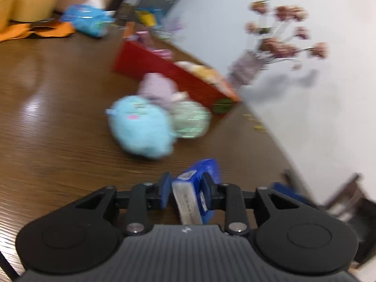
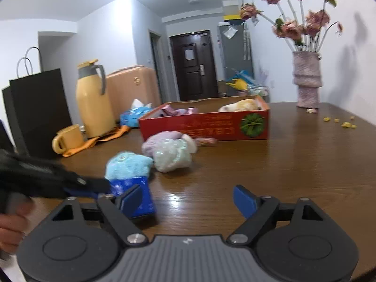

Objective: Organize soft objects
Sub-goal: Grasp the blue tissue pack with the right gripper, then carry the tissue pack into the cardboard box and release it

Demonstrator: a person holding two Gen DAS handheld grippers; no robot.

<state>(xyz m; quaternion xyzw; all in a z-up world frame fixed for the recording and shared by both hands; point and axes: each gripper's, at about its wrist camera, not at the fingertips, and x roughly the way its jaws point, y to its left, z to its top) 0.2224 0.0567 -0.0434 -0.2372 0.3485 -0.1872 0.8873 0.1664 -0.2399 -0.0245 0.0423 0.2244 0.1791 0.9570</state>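
Note:
My left gripper [image 1: 186, 189] is shut on a blue tissue pack [image 1: 195, 195] and holds it over the wooden table [image 1: 58, 117]; the pack also shows in the right wrist view [image 2: 136, 197], with the left gripper coming in from the left. Ahead lie a light blue plush [image 1: 141, 129], a pale green soft bundle [image 1: 190, 119] and a lilac plush [image 1: 157, 89]. Behind them stands the red box [image 1: 164, 72] holding soft toys. My right gripper [image 2: 188, 199] is open and empty above the table, to the right of the pack. The red box [image 2: 204, 127] shows there too.
A vase of dried flowers [image 2: 306, 80] stands at the far right by the wall. A yellow thermos jug [image 2: 92, 98], a yellow mug [image 2: 68, 138], a black paper bag [image 2: 35, 110] and a blue wipes pack [image 2: 134, 115] stand at the left. Yellow crumbs [image 2: 345, 123] lie near the vase.

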